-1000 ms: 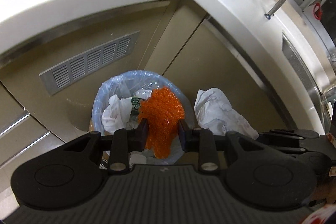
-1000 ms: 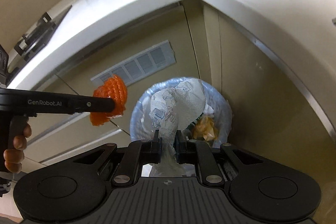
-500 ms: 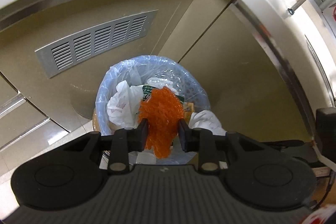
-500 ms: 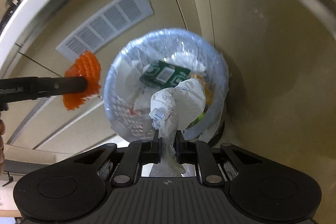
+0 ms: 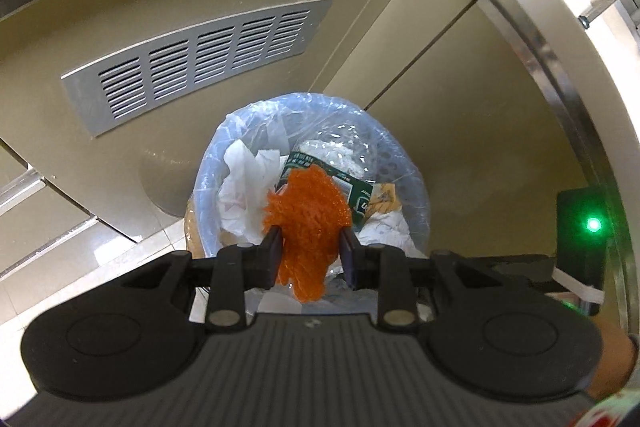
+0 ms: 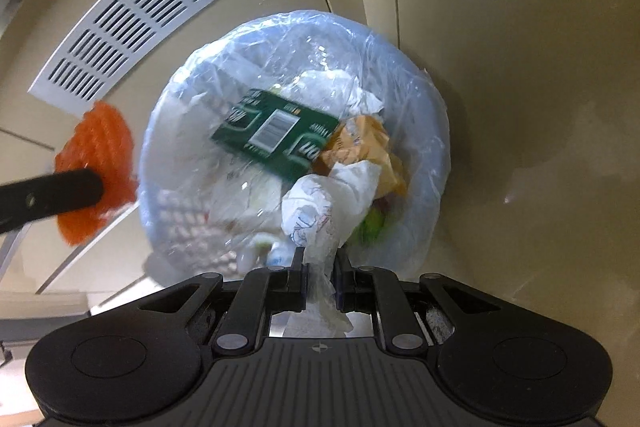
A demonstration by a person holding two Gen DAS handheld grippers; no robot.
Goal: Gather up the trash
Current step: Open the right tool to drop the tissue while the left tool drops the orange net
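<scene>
The left gripper [image 5: 309, 247] has its jaws partly closed on an orange mesh [image 5: 308, 223], which fills the gap between the pads and bulges out above and below them. The right gripper [image 6: 319, 277] has its jaws drawn nearly together, pinching a white crumpled paper [image 6: 326, 207] whose neck runs down between the fingers while its larger bunched part spreads out just ahead of the tips. Both grippers point down at a bin [image 6: 434, 131] lined with a clear bluish bag, standing on the floor against beige cabinet panels beside a grey vent grille [image 5: 192, 61]. In the right wrist view the paper hangs over the bin's near side, above its opening, and the mesh shows at the left [image 6: 96, 163], at or just outside the bin's left rim. In the left wrist view the mesh lies over the bin's middle. Inside the bin lie a green carton [image 6: 276, 133], a tan wrapper [image 6: 362, 145] touching it, and white tissue [image 5: 246, 193].
</scene>
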